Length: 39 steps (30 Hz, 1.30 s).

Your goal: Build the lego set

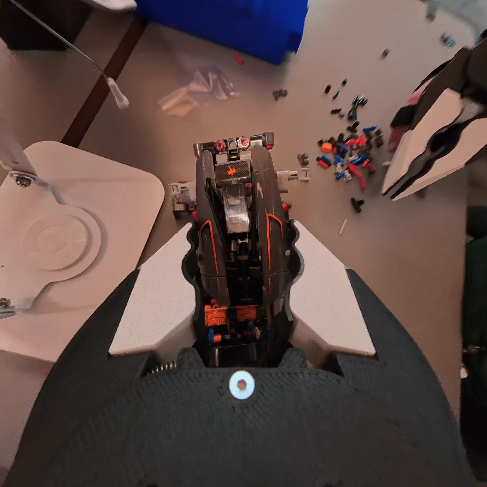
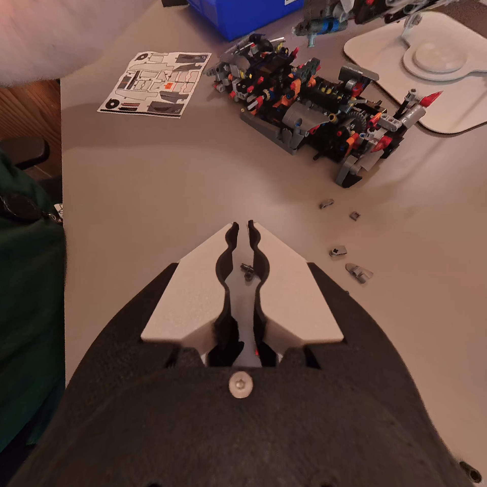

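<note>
Left tongs (image 1: pixel 241 263) clenched the car body (image 1: pixel 237 224), long axis pointing away. Right tongs (image 2: pixel 243 224), slightly parted, straddled a small black pin (image 2: pixel 247 271) on the counter (image 2: pixel 158 197).

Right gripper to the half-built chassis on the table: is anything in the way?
Nothing visible. Only bare table lies between the right gripper and the chassis. A few small grey pieces lie to the right of that line, and the sticker sheet is well off to the left.
</note>
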### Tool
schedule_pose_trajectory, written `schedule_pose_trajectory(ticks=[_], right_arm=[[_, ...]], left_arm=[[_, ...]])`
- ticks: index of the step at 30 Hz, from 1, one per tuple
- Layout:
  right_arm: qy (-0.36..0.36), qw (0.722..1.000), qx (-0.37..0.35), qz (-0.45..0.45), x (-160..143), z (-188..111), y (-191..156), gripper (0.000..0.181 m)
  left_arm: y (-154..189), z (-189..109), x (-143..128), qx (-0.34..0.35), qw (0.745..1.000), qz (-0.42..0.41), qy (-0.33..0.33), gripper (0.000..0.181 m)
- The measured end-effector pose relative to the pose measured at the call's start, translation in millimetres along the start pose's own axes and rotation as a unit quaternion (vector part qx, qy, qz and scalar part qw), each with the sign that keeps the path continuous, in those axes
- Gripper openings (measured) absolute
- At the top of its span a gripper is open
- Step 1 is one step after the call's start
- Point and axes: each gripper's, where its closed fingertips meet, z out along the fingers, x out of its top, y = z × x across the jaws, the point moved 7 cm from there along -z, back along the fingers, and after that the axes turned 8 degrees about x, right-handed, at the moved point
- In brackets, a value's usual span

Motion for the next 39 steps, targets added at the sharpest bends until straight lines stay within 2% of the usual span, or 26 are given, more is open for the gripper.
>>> schedule_pose_trajectory(ticks=[5, 12, 17, 26, 36, 39], right_arm=[[0.050, 0.999, -0.014, 0.001, 16.6, -4.2, 1.1, 0.012], [0.186, 0.982, -0.015, 0.022, 58.7, -1.5, -1.1, 0.015], [0.259, 0.965, -0.033, 0.032, 83.7, 9.7, -0.7, 0.014], [0.292, 0.950, -0.092, -0.056, 116.1, 8.5, -12.0, 0.011], [0.288, 0.950, -0.101, -0.067, 112.8, -0.1, -17.1, 0.004], [0.282, 0.951, -0.104, -0.074, 109.0, -5.4, -24.1, 0.004]], left_arm=[[3.8, -20.6, 6.8, -0.080, 0.990, -0.058, 0.103, 0.066], [23.3, -38.2, 18.0, -0.184, 0.953, -0.091, 0.224, 0.066], [40.3, -49.0, 29.9, -0.226, 0.925, -0.096, 0.291, 0.066], [67.3, -50.7, 42.4, -0.309, 0.862, -0.136, 0.378, 0.066], [80.7, -40.8, 45.2, -0.345, 0.831, -0.154, 0.408, 0.066], [86.0, -38.2, 40.1, -0.358, 0.815, -0.168, 0.423, 0.066]])
